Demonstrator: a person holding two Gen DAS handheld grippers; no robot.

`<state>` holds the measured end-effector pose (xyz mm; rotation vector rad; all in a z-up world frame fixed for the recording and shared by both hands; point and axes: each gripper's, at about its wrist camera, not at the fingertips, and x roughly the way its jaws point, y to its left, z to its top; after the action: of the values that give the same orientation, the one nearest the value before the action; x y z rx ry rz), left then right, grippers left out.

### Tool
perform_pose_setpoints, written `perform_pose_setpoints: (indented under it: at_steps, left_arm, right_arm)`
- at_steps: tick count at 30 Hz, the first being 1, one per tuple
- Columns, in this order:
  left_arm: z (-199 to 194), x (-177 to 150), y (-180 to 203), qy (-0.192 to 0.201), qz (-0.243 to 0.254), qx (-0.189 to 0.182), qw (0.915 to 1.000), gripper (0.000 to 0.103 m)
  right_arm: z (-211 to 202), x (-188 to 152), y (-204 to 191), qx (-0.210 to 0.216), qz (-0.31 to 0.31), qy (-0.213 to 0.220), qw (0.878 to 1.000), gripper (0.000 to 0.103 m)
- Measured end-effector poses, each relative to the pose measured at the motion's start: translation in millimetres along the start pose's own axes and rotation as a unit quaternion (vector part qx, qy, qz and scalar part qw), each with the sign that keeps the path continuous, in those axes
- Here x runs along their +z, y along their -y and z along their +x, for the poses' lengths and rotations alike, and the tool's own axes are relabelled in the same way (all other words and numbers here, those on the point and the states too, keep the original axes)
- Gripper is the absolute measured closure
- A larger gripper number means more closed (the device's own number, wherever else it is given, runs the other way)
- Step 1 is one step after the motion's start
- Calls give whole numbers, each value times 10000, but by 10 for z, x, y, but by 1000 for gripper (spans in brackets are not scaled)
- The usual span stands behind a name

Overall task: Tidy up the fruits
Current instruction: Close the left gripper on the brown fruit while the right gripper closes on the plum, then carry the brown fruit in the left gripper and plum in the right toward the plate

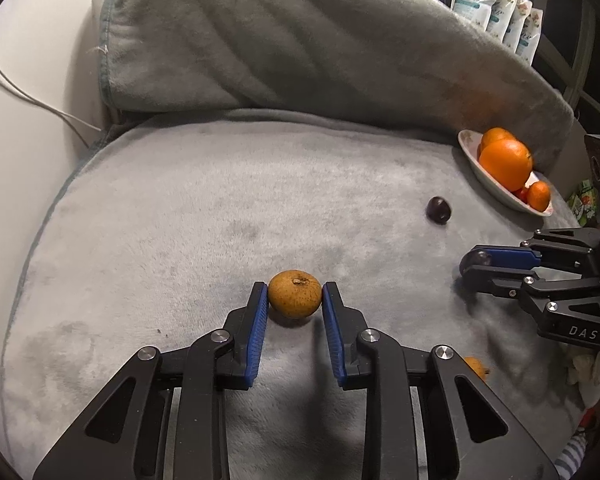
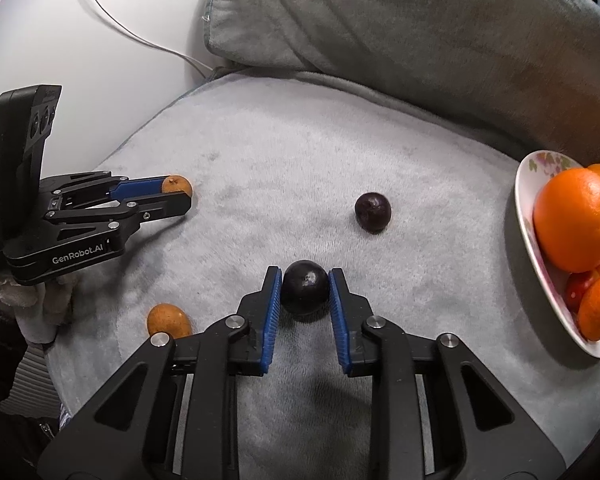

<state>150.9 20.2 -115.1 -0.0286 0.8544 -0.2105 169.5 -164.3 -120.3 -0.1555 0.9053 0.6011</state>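
On the grey cushion [image 1: 180, 208], the left gripper [image 1: 295, 295] is clamped on a brown round fruit [image 1: 295, 294], and the right gripper [image 2: 305, 286] is clamped on a dark plum [image 2: 305, 286]. A second plum [image 2: 373, 207] lies ahead of it, near the plate [image 2: 540, 256] of oranges [image 2: 576, 218]. Another brown fruit [image 2: 169, 320] sits between the grippers

Dim, warm indoor light; soft shadows pool toward 6 o'clock. Heavy fisheye bending and black vignette at edges; centre sharp, rim blurred.
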Motion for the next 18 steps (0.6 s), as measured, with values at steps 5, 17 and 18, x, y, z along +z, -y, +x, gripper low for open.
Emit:
perform_pose_setpoints:
  at_steps: [5, 17, 18]
  left_arm:
    - [-152, 37, 90, 198, 36, -116, 9997, 77]
    - [-379, 148, 407, 509, 237, -433, 9975, 77]
    - [-391, 156, 432, 523, 255, -460, 9972, 77]
  right_arm:
    - [-130, 0, -5, -51, -23, 141, 9999, 78]
    - [-511, -86, 152, -217, 136, 515, 9983, 78]
    - [-548, -99, 176, -238, 150, 545, 9981, 78]
